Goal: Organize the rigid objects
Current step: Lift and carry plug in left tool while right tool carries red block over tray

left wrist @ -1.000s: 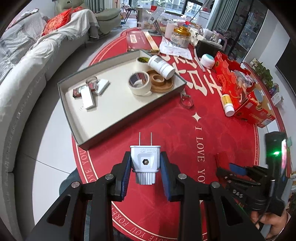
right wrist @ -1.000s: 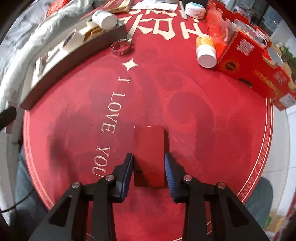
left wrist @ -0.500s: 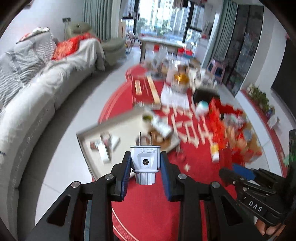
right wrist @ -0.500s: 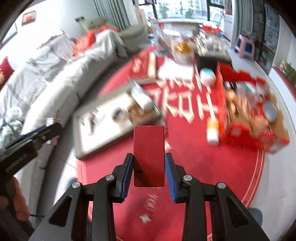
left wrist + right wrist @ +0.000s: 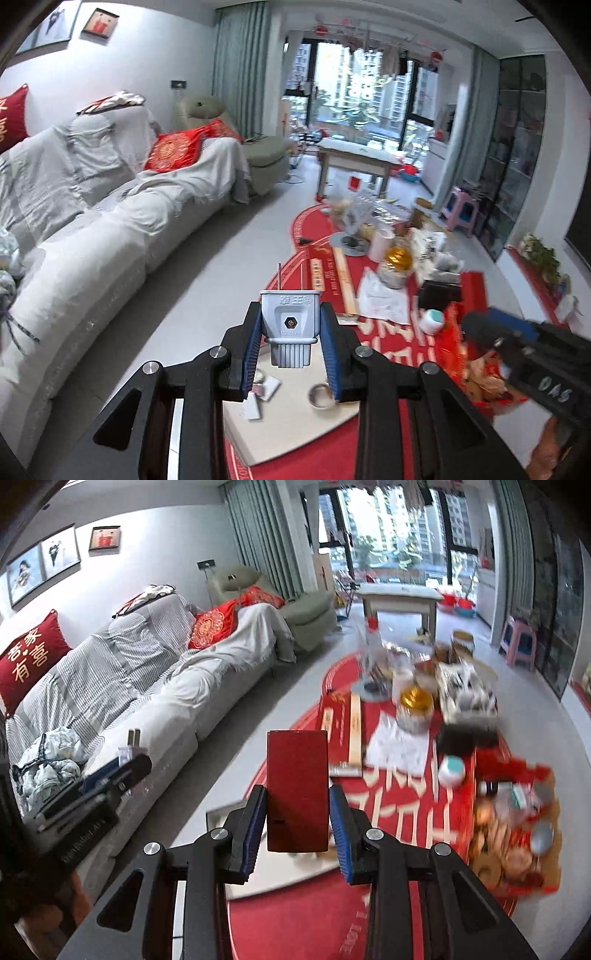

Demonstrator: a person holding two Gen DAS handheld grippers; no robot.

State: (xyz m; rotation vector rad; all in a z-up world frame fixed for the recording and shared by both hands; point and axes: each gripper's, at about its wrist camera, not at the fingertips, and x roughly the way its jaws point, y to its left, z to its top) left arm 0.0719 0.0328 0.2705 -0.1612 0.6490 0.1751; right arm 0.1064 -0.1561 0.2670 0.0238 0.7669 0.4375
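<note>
My left gripper [image 5: 290,339] is shut on a grey two-pin plug [image 5: 290,325], its prongs pointing away, held high above the red round table [image 5: 388,332]. My right gripper [image 5: 297,812] is shut on a flat red box [image 5: 297,790], also raised well above the table. Below both grippers lies the shallow grey tray [image 5: 295,417] with a tape roll [image 5: 320,395] and small white items inside; it is mostly hidden behind the fingers. The right gripper shows at the right edge of the left wrist view [image 5: 524,343], and the left gripper at the left of the right wrist view [image 5: 107,779].
The table carries a gold-lidded jar [image 5: 413,707], a white jar with a teal lid [image 5: 451,770], papers and open red cartons [image 5: 513,812]. A long grey sofa [image 5: 92,240] runs along the left. Grey floor lies between sofa and table.
Both grippers have risen steeply and tilted up, each keeping its object. The views swung from the tabletop to the room, and the tray dropped to the bottom of both pictures.
</note>
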